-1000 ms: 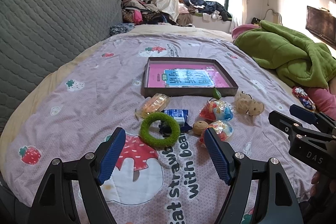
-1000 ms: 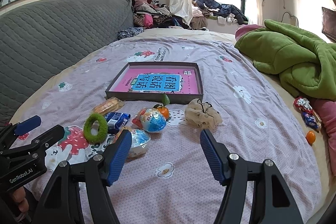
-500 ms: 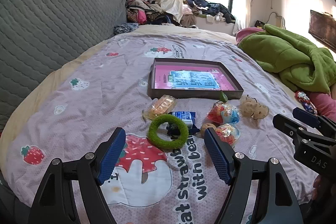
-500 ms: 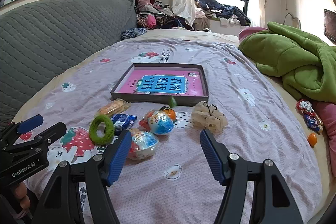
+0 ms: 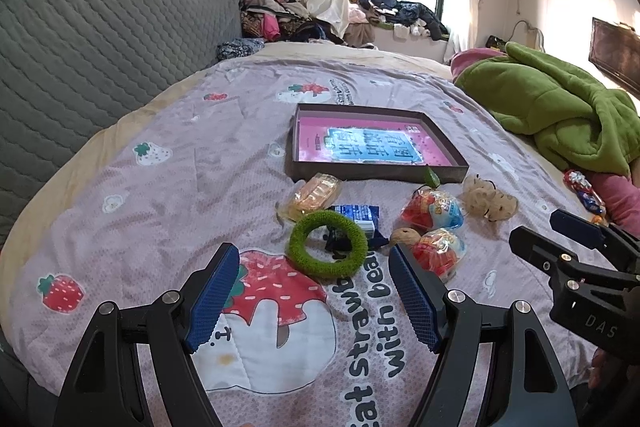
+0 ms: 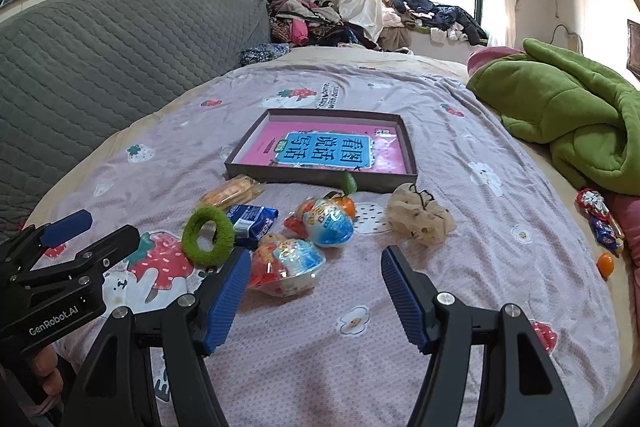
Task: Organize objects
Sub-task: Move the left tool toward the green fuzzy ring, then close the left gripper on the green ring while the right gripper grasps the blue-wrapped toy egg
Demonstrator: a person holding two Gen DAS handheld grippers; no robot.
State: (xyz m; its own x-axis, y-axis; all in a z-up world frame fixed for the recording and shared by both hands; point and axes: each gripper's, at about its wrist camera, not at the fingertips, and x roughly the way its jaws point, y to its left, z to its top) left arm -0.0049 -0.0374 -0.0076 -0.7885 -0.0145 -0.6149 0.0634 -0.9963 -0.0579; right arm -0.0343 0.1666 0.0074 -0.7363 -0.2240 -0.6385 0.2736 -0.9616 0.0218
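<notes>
Nothing appears sorted yet, judging by the box holding only a pink book. Left gripper (image 5: 314, 291) and right gripper (image 6: 314, 297) both hover with fingers wide and empty. At twelve o'clock just beyond them lie the green ring (image 5: 328, 243), wrapped toy eggs (image 6: 328, 222), snack packets (image 5: 316, 190) and a beige scrunchie (image 6: 420, 217), all loose on the bedspread (image 5: 180, 163). Farther at twelve sits the shallow box (image 6: 320, 179); a green blanket (image 6: 568, 123) lies at two, the window beyond.
</notes>
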